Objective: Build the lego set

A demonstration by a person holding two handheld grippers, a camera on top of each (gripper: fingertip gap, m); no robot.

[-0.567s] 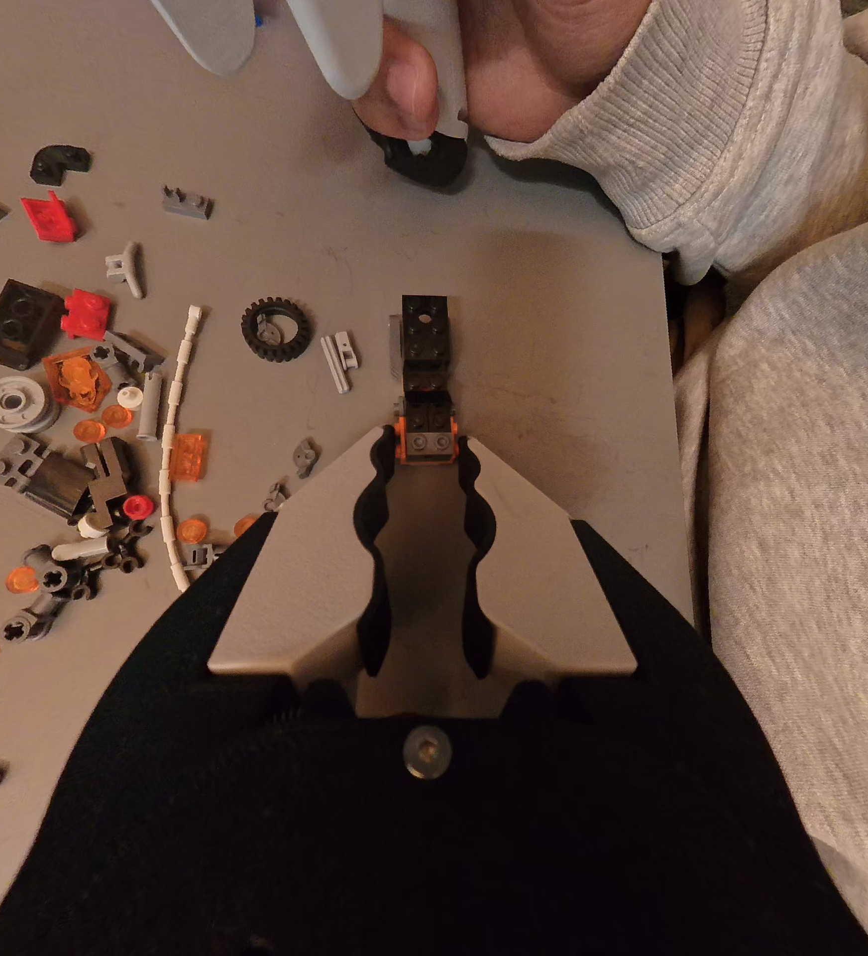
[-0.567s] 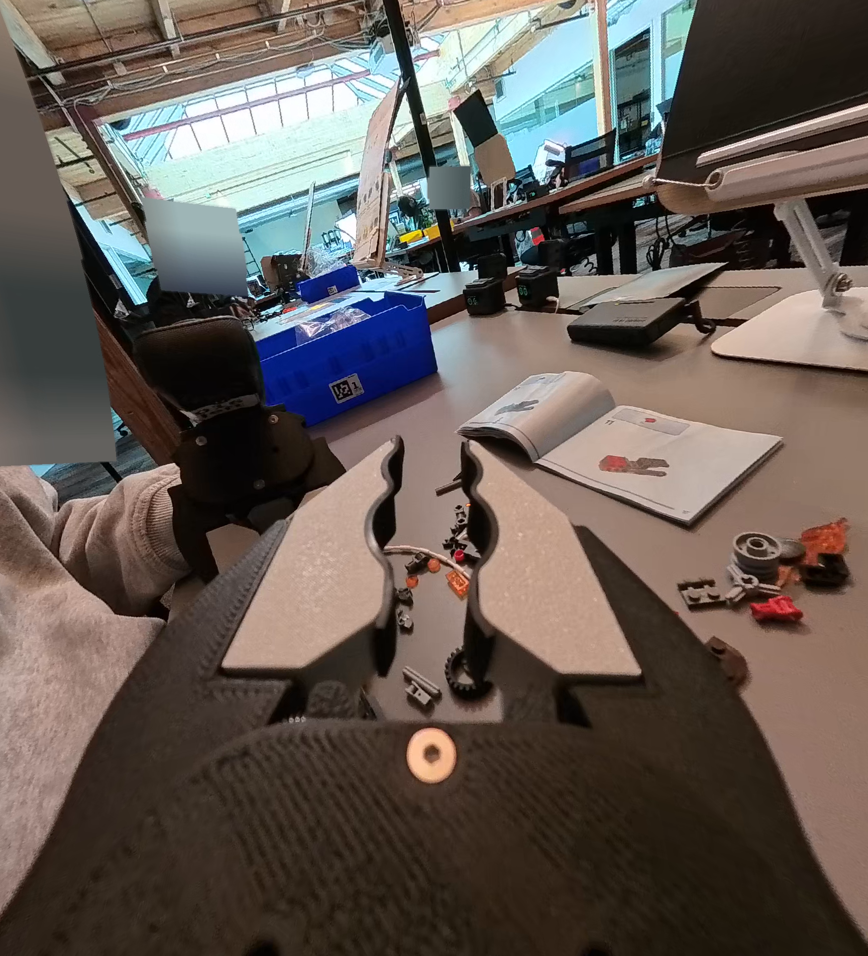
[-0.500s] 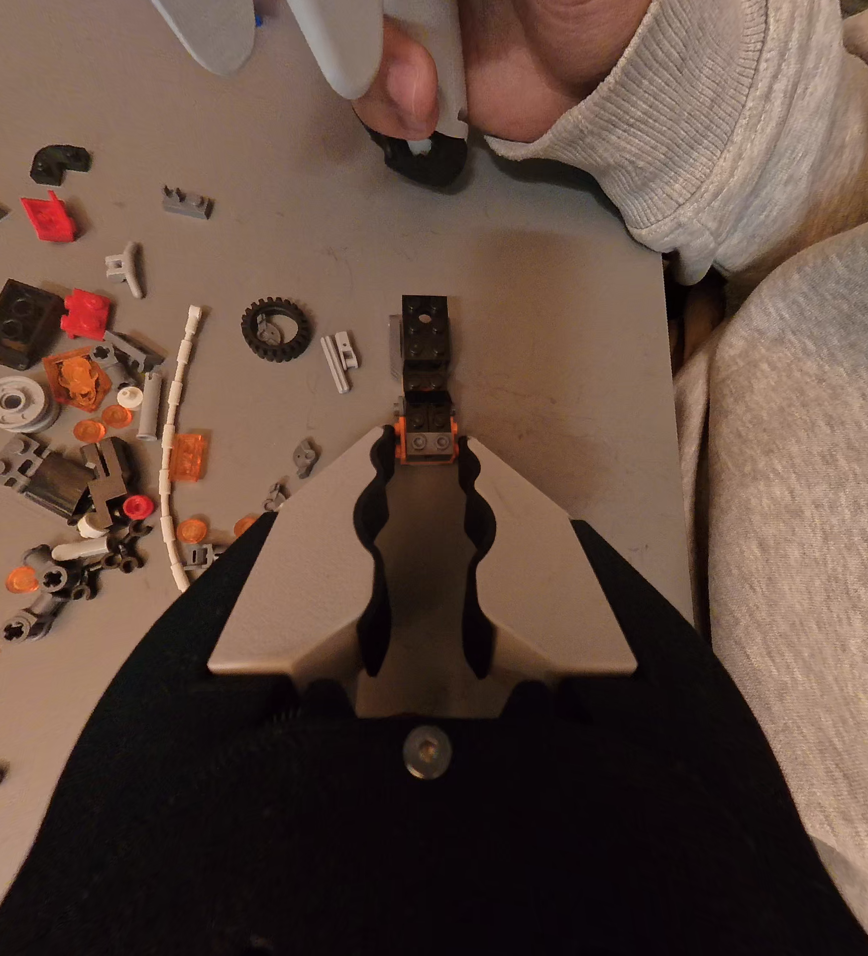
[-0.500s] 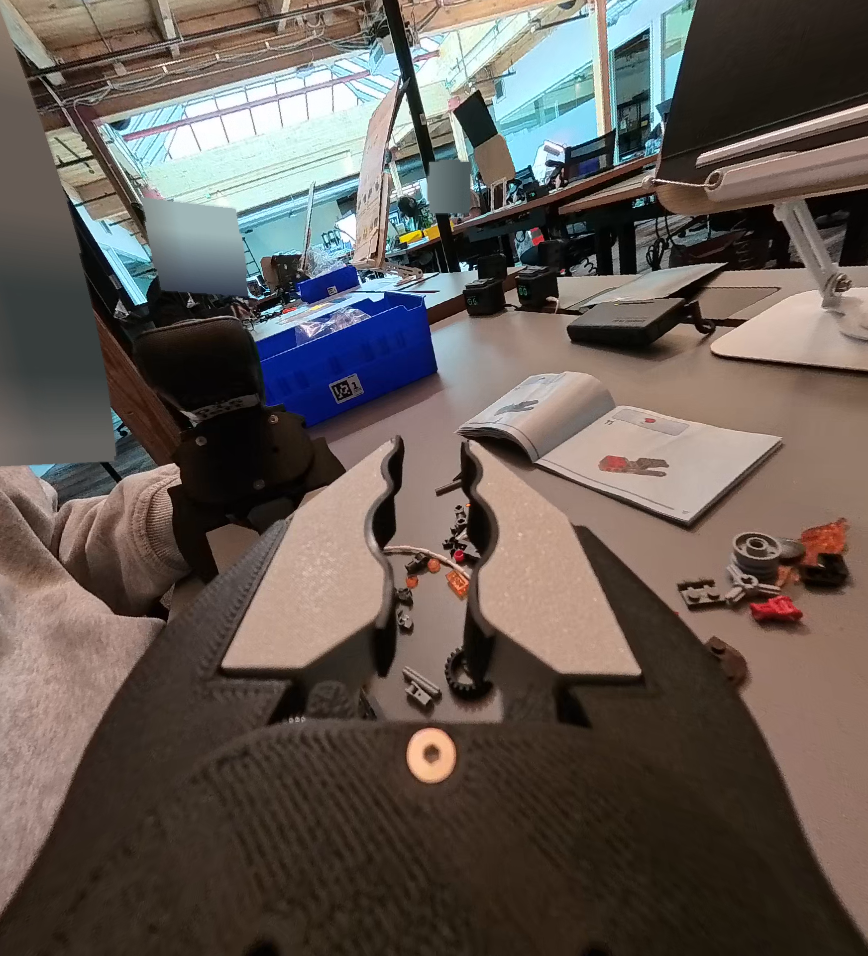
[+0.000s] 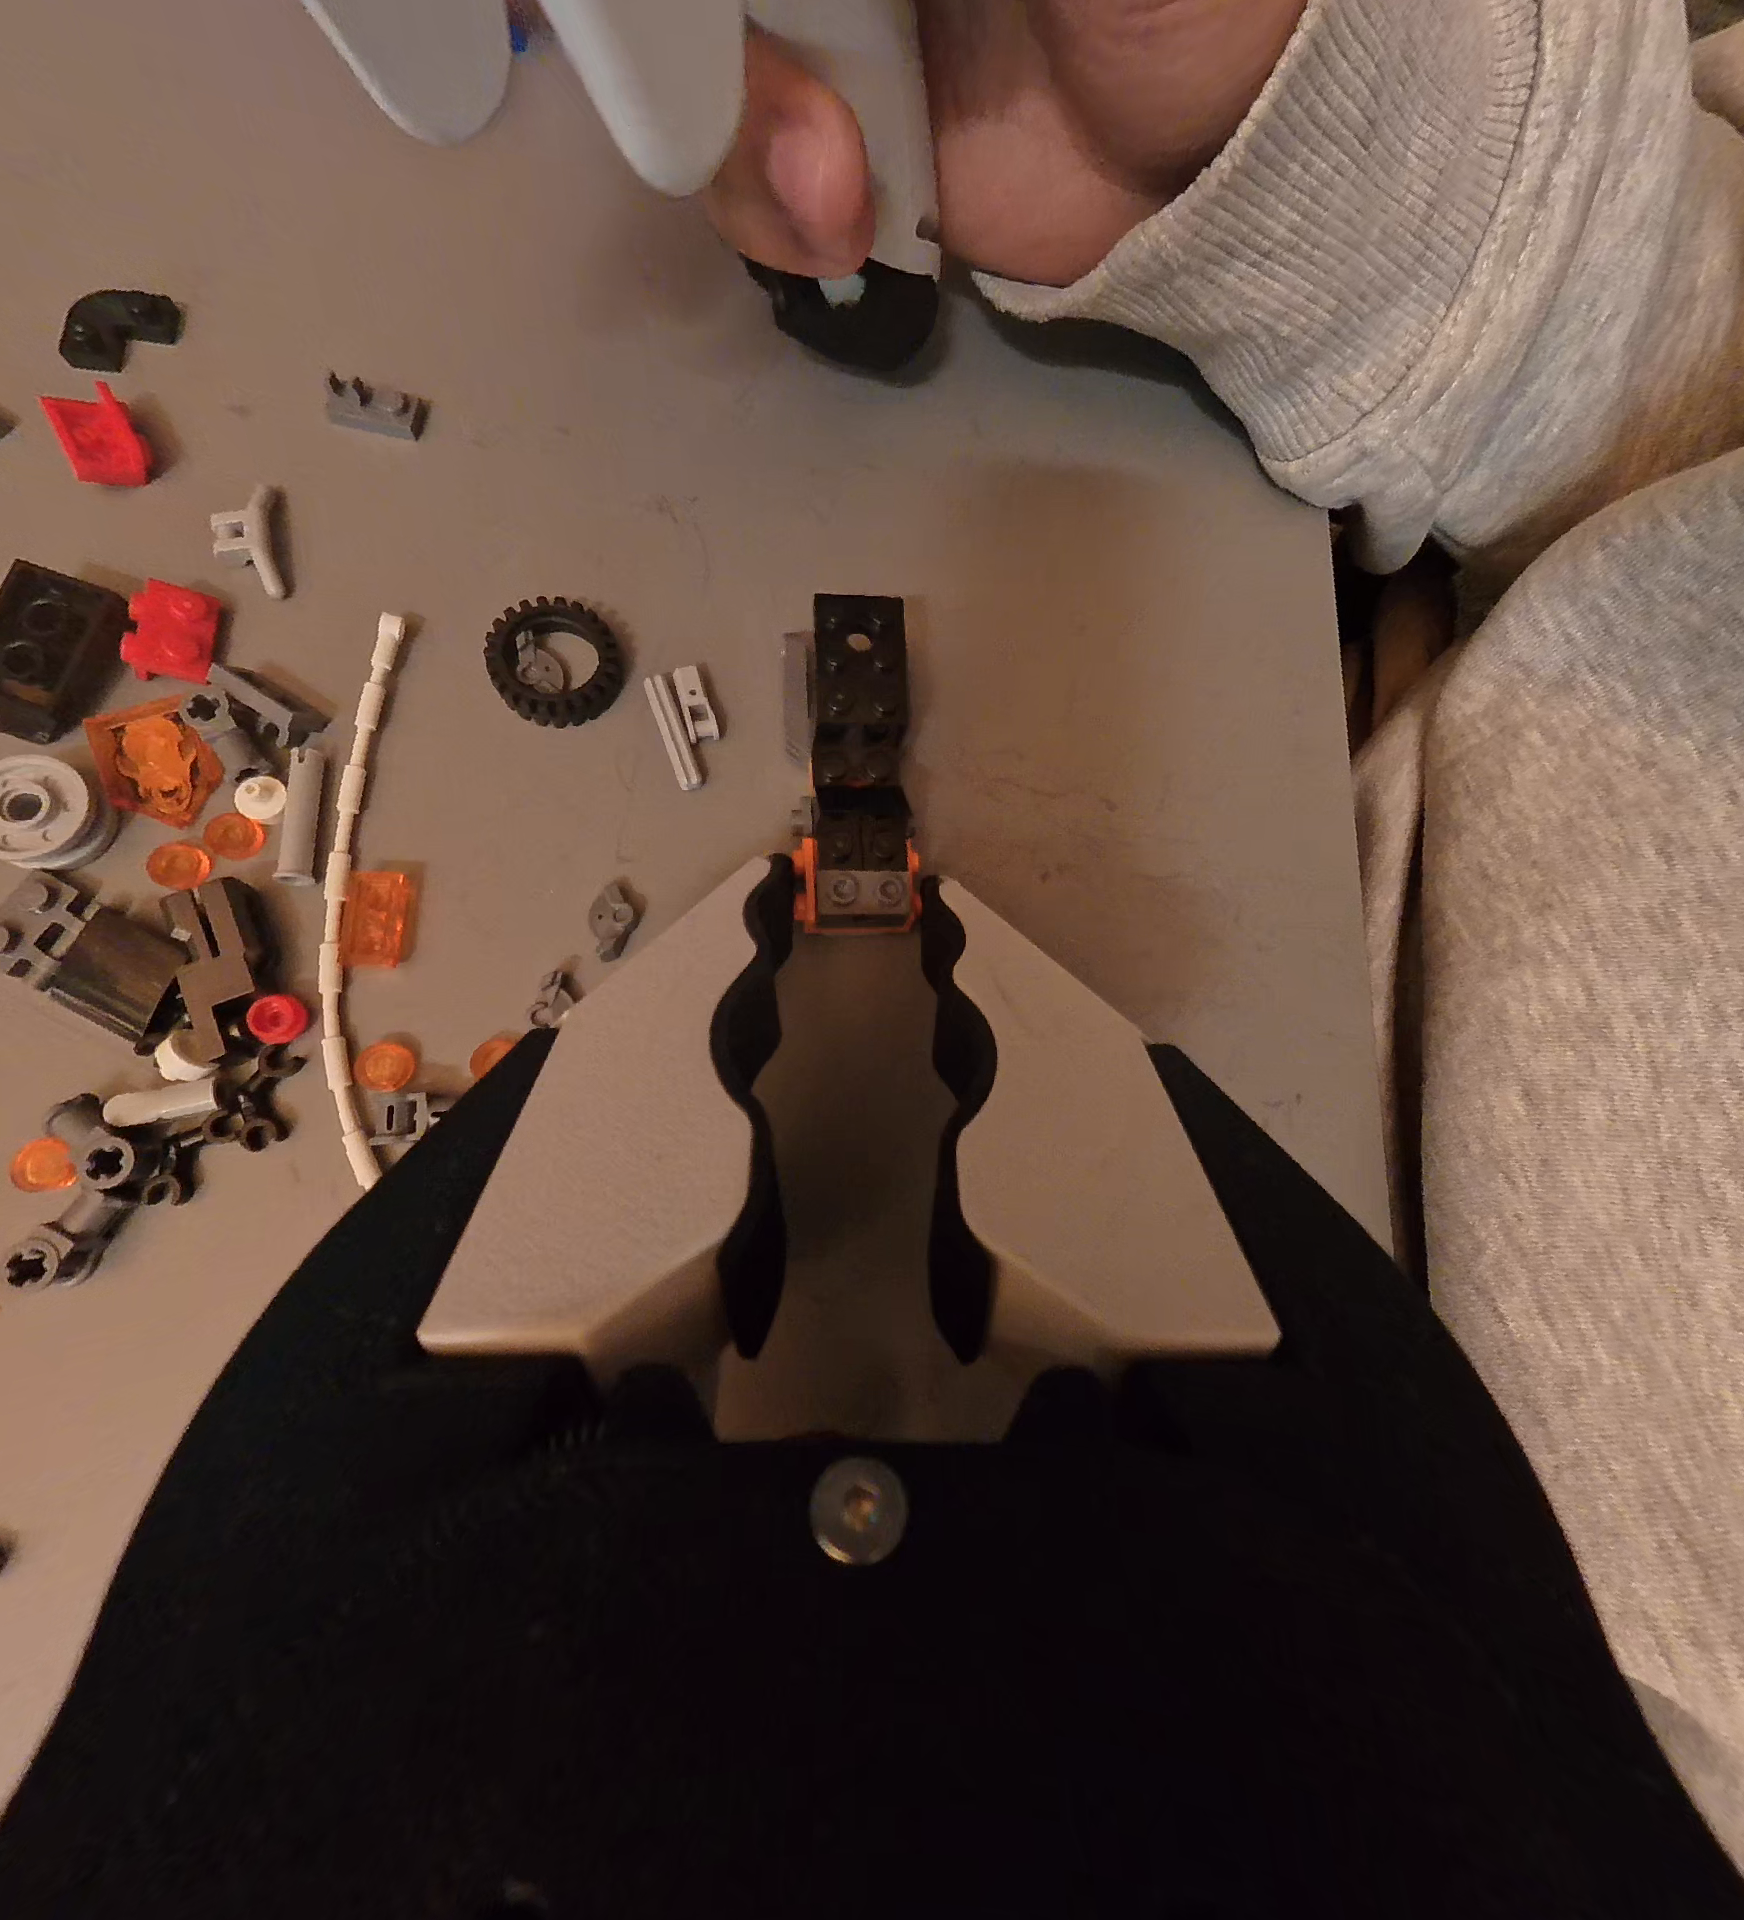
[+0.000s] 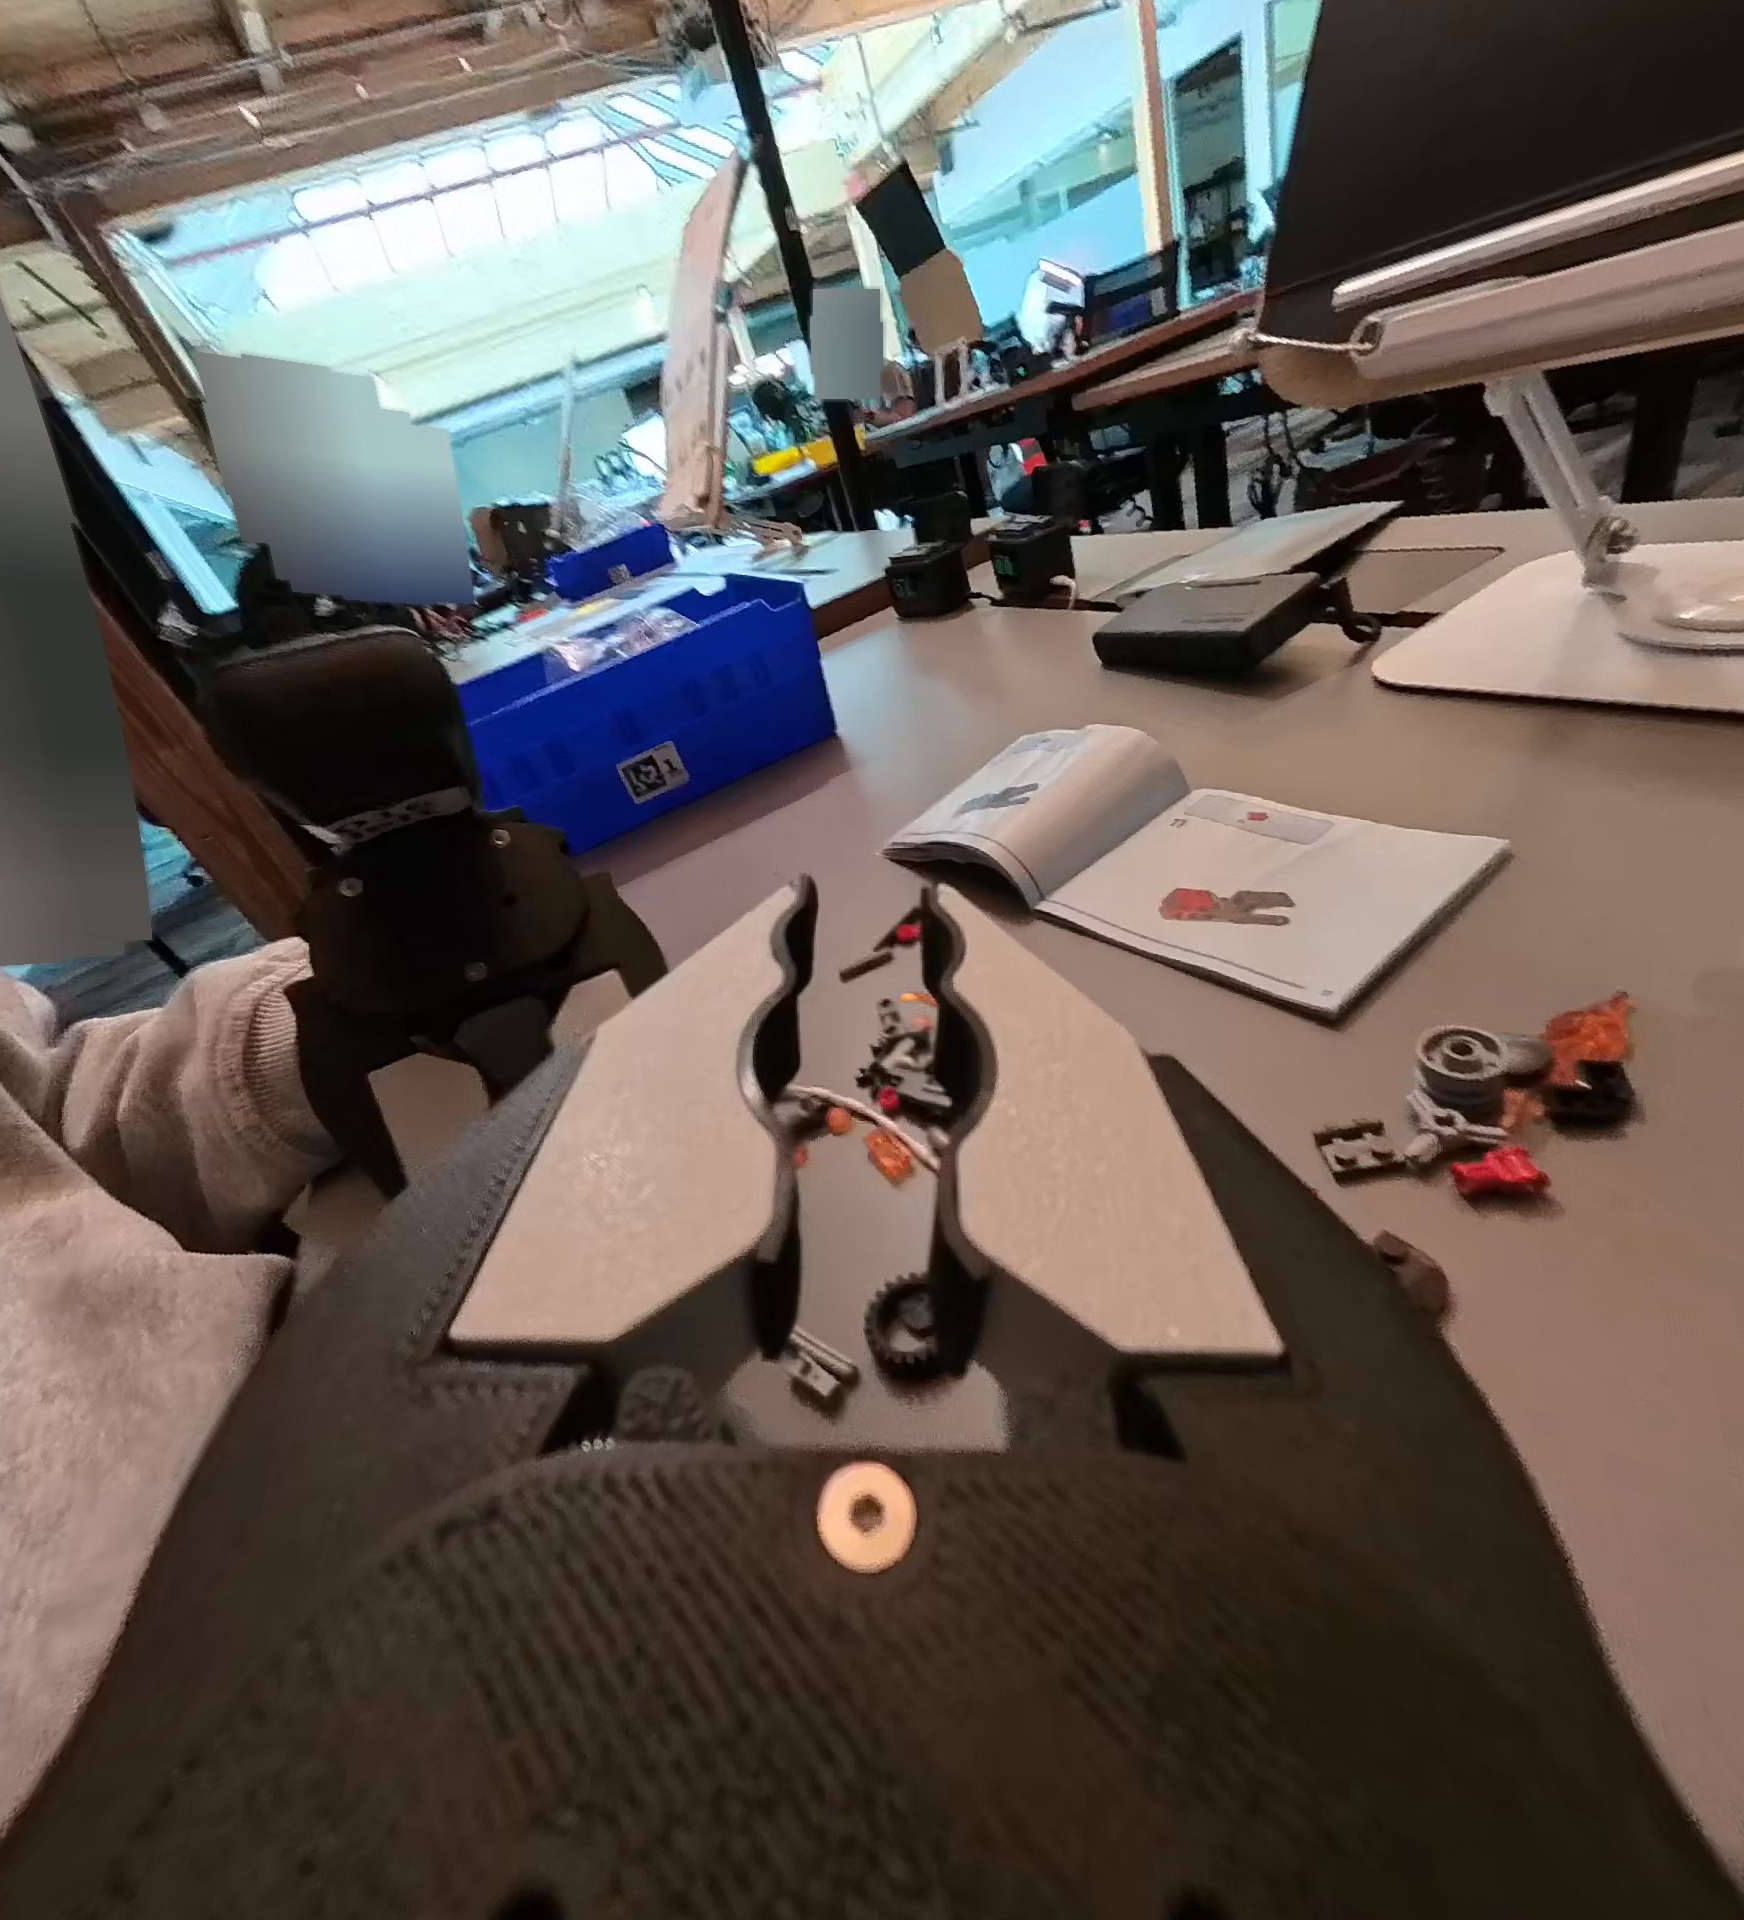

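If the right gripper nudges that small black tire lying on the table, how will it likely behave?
The black tire lies flat on the table, so a nudge should slide it, not roll it. Stood on edge, its round treaded rim would probably roll. It looks light, and the small grey piece inside its hole would probably be dragged along.

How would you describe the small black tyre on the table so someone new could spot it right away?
Start in the left wrist view at the half-built black and orange lego assembly pinched in the left gripper. Look left of it, past two small light grey pieces. The black tyre lies flat and alone there, the only toothed ring among the pieces, with a small grey piece inside it.
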